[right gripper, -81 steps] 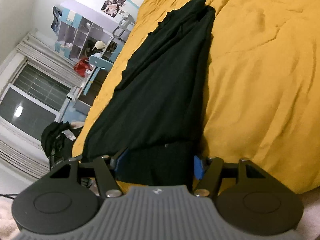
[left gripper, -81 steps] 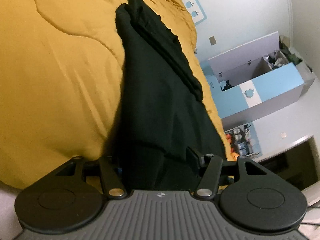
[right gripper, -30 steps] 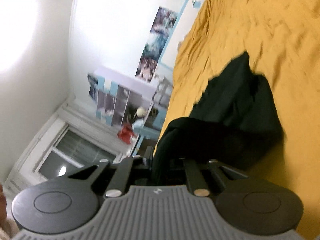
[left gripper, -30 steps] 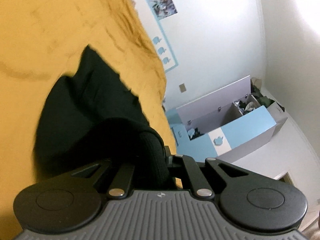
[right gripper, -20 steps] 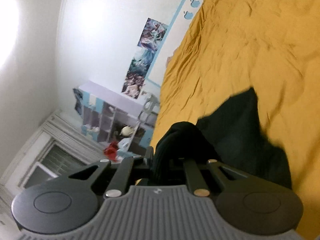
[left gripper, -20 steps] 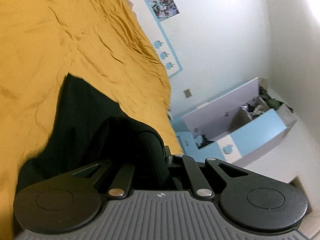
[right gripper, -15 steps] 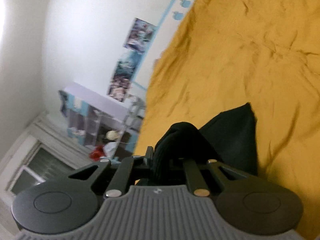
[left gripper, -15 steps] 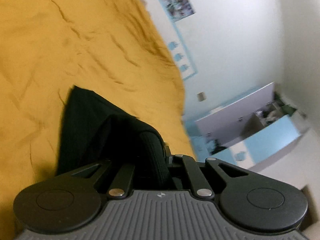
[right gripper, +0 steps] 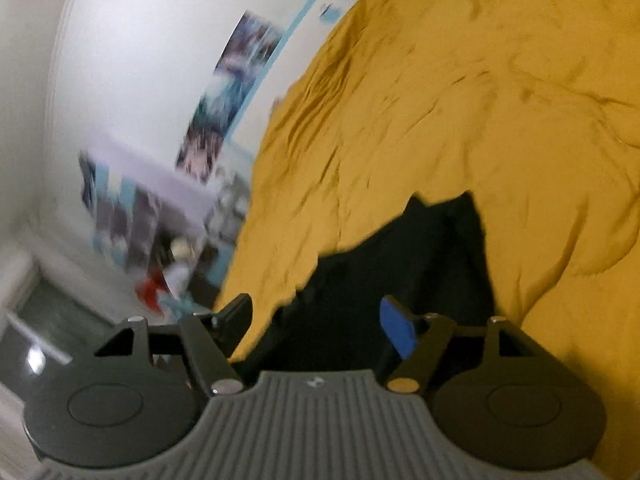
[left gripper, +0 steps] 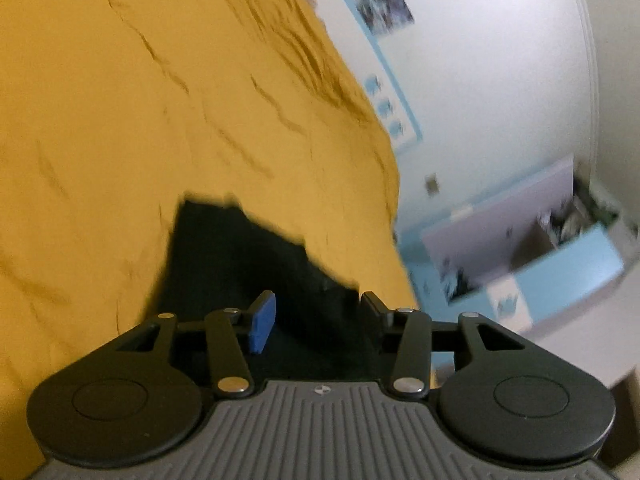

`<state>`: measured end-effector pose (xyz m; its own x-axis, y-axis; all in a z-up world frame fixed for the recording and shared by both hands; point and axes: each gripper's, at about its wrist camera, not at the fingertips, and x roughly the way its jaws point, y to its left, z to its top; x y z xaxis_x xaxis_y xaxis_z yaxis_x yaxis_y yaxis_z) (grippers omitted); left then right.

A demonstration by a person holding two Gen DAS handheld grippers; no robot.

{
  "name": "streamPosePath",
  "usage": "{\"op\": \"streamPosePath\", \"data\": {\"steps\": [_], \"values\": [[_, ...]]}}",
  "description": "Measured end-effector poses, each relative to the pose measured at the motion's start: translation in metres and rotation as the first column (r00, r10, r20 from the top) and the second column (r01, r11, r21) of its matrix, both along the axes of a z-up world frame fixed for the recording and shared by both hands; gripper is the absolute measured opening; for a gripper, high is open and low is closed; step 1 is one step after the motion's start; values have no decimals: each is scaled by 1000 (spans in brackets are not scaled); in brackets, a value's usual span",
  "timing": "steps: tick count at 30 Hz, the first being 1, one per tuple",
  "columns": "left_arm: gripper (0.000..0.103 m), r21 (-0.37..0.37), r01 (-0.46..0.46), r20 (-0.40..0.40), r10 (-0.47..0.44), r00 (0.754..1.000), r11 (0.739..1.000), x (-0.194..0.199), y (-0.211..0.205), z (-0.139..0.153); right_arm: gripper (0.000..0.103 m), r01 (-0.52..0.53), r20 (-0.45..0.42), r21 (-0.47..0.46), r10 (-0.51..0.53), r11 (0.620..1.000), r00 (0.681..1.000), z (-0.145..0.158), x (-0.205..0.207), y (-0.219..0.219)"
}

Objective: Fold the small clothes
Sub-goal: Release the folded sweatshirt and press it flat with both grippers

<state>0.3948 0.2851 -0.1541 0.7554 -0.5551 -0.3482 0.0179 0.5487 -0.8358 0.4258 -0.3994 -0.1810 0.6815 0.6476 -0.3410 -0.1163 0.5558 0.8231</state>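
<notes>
A black garment [left gripper: 248, 264] lies folded over on the mustard-yellow bedspread [left gripper: 120, 120]. In the left wrist view my left gripper [left gripper: 316, 312] hangs just over its near edge; the jaws are opening, and the dark cloth lies between and below the blue pad [left gripper: 262, 322] without being pressed. In the right wrist view the same black garment [right gripper: 400, 264] lies ahead on the bedspread [right gripper: 500, 120]. My right gripper [right gripper: 316, 316] is over its near edge, jaws opening wide, pads off the cloth. Both views are blurred.
Past the bed's right edge in the left wrist view stands a blue and grey toy chest [left gripper: 532, 256] with its lid up. The right wrist view shows a shelf unit [right gripper: 132, 216], a poster [right gripper: 228, 100] on the white wall and a window [right gripper: 48, 328].
Both grippers carried the garment's near end forward over the rest of it, folding it shorter. Both then went from shut on the cloth to open, and the cloth dropped from the pads.
</notes>
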Motion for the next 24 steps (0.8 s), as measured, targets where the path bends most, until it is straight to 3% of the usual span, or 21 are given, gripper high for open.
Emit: {"op": "streamPosePath", "data": {"steps": [3, 5, 7, 9, 10, 14, 17, 21, 23, 24], "values": [[53, 204, 88, -44, -80, 996, 975, -13, -36, -1, 68, 2, 22, -239, 3, 971, 1000, 15, -22, 23], [53, 345, 133, -56, -121, 991, 929, -15, -55, 0, 68, -12, 61, -471, 47, 882, 997, 19, -33, 44], [53, 407, 136, -44, -129, 991, 903, -15, -64, 0, 67, -26, 98, -618, 109, 786, 989, 20, -38, 63], [53, 456, 111, -26, -112, 993, 883, -11, -68, 1, 67, 21, 142, -708, 113, 706, 983, 17, -38, 69], [53, 479, 82, -15, -86, 996, 874, 1, -64, 4, 67, 39, 156, -726, 109, 686, 982, 16, -36, 69], [53, 558, -45, 41, 26, 999, 828, 33, -55, 7, 67, 58, 181, -744, 118, 665, 976, 9, -12, 64], [53, 650, -66, 37, 56, 998, 757, 52, -53, 1, 67, 76, 188, -761, 107, 644, 976, 2, 21, 70], [53, 682, -32, -14, 57, 998, 731, 81, -59, -11, 68, 79, 179, -749, 86, 658, 980, -9, 57, 75], [53, 679, -31, -13, 54, 998, 733, 86, -62, -18, 67, 91, 169, -753, 57, 651, 984, -16, 71, 77], [45, 673, -30, -1, 42, 999, 739, 85, -63, -19, 66, 84, 155, -751, 51, 655, 987, -20, 77, 78]]}}
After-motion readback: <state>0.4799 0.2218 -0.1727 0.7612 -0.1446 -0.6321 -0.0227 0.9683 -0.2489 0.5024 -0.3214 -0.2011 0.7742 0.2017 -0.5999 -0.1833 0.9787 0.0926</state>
